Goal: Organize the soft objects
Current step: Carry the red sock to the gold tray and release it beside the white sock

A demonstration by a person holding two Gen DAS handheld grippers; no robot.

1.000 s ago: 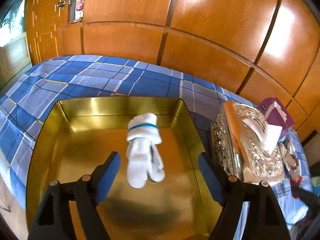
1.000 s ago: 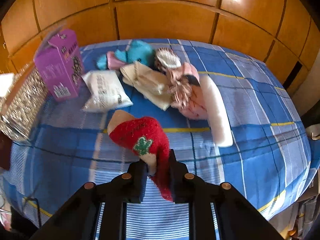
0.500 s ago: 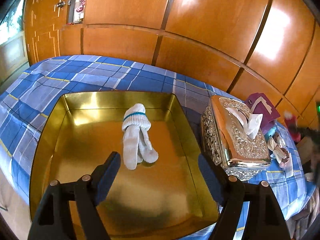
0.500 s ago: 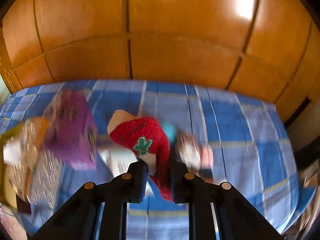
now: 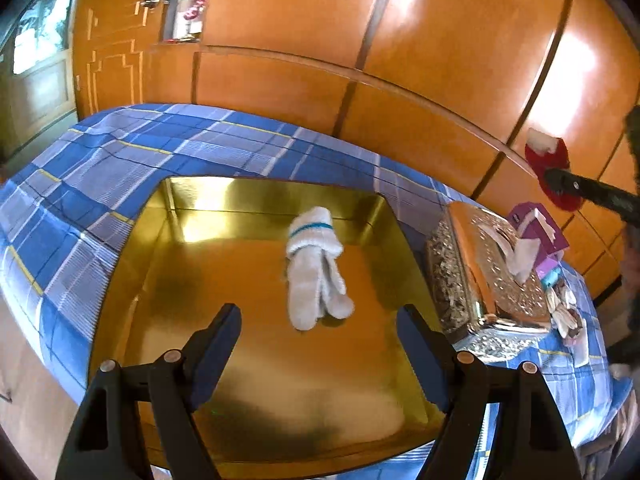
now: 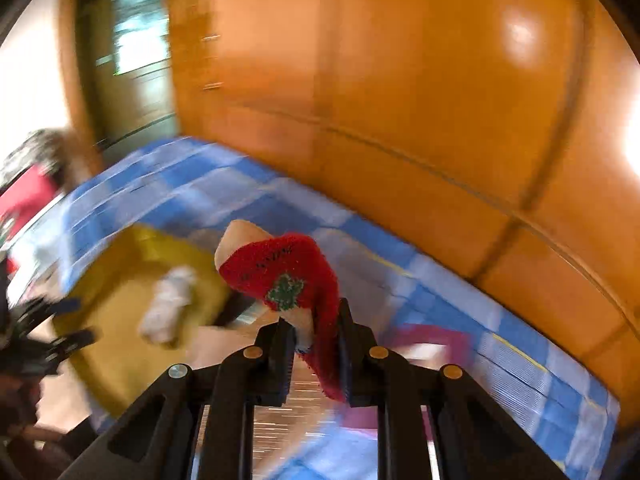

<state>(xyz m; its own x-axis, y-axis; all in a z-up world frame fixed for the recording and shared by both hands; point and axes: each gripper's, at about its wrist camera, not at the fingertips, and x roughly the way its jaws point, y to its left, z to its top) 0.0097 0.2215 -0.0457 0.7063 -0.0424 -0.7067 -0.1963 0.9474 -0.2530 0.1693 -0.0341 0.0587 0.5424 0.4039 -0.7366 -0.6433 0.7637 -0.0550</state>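
A gold tray (image 5: 248, 364) lies on the blue plaid bed. A rolled pair of white socks (image 5: 316, 268) with a teal band lies in its middle. My left gripper (image 5: 320, 336) is open and empty, hovering above the tray's near side. My right gripper (image 6: 316, 332) is shut on a red sock (image 6: 288, 276) with a green motif, held in the air; the view is blurred. The tray (image 6: 116, 340) and white socks (image 6: 168, 304) show at lower left there. The red sock (image 5: 550, 168) and right gripper also appear high at the right of the left wrist view.
An ornate silver tissue box (image 5: 484, 280) stands right of the tray, a purple box (image 5: 540, 228) and small soft items (image 5: 564, 312) behind it. Orange wooden wardrobe panels (image 5: 400, 40) back the bed. The blue plaid cover (image 5: 120, 160) spreads left.
My right gripper has lifted the red sock off the bed and swung left toward the tray; it now shows in the left wrist view. My left gripper has drawn back slightly, still open.
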